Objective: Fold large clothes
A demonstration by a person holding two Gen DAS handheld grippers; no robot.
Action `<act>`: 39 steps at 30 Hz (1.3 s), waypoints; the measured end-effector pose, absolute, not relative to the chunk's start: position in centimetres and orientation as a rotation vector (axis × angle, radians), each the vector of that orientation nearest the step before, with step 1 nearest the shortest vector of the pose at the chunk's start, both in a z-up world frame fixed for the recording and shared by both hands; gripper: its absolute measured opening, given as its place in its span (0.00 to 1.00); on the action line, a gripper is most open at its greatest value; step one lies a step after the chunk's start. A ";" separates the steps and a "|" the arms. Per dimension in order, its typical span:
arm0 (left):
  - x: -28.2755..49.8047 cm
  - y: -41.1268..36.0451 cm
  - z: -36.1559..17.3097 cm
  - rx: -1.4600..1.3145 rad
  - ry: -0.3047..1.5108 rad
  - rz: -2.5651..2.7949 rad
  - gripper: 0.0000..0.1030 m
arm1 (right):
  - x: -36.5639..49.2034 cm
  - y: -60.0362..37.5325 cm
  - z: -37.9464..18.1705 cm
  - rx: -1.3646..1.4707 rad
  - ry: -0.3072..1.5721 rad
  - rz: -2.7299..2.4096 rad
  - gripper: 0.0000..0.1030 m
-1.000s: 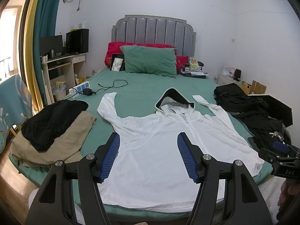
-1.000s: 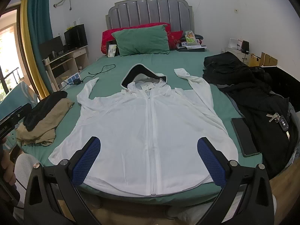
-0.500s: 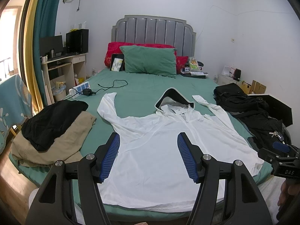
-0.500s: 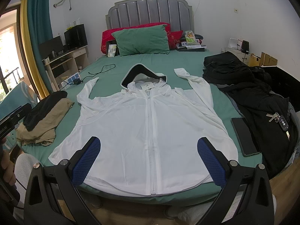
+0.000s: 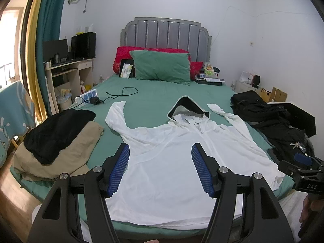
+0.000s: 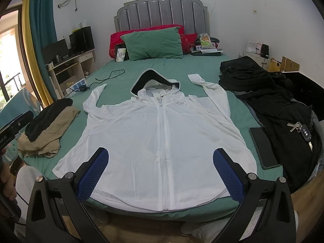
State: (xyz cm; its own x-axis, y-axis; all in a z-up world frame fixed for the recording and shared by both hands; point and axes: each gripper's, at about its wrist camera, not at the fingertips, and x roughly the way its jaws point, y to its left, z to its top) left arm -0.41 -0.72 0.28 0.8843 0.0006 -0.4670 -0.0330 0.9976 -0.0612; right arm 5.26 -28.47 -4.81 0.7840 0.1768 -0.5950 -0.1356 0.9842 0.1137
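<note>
White zip hoodie (image 6: 160, 139) lies flat, front up, zipped, centred on the green bed (image 6: 182, 66), hem at the near edge, hood toward the green pillow (image 6: 151, 44), both sleeves angled up alongside the hood. I see no change from a second ago: nothing shifted, no fold started. Left gripper (image 5: 160, 170) wide open, empty, hovering over the hoodie's left half. Right gripper (image 6: 161, 174) wide open, empty, above the hem. Left of the hoodie: black-and-tan clothes pile (image 6: 48, 129). Right of it: phone (image 6: 264, 147), then black jacket (image 6: 283, 109) with keys (image 6: 299, 128). I judge a sleeve fold is next.
</note>
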 end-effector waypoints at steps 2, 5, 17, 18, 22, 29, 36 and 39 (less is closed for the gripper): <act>-0.4 -0.7 0.3 -0.069 0.488 0.017 0.65 | 5.2 -28.5 -5.0 0.066 0.648 0.168 0.99; -0.6 -0.6 0.5 -0.069 0.489 0.020 0.65 | 5.2 -28.5 -4.9 0.066 0.649 0.168 0.99; 0.4 0.0 -0.3 -0.070 0.525 -0.013 0.65 | 5.8 -28.4 -5.7 0.060 0.663 0.173 0.99; 0.7 -0.1 -0.5 -0.059 0.529 0.003 0.65 | 6.0 -28.5 -6.0 0.058 0.669 0.172 0.99; 2.3 0.0 -1.3 -0.027 0.554 0.019 0.65 | 7.3 -28.6 -6.4 0.055 0.692 0.164 0.99; 6.9 0.4 -2.9 -0.040 0.617 -0.030 0.65 | 11.1 -29.8 -7.0 0.037 0.711 0.145 0.99; 14.0 1.9 -4.6 -0.087 0.679 -0.097 0.65 | 18.6 -31.9 -8.8 -0.009 0.793 0.138 0.99; 17.5 2.8 -5.2 -0.077 0.693 -0.116 0.65 | 22.1 -33.0 -9.2 -0.065 0.786 0.123 0.99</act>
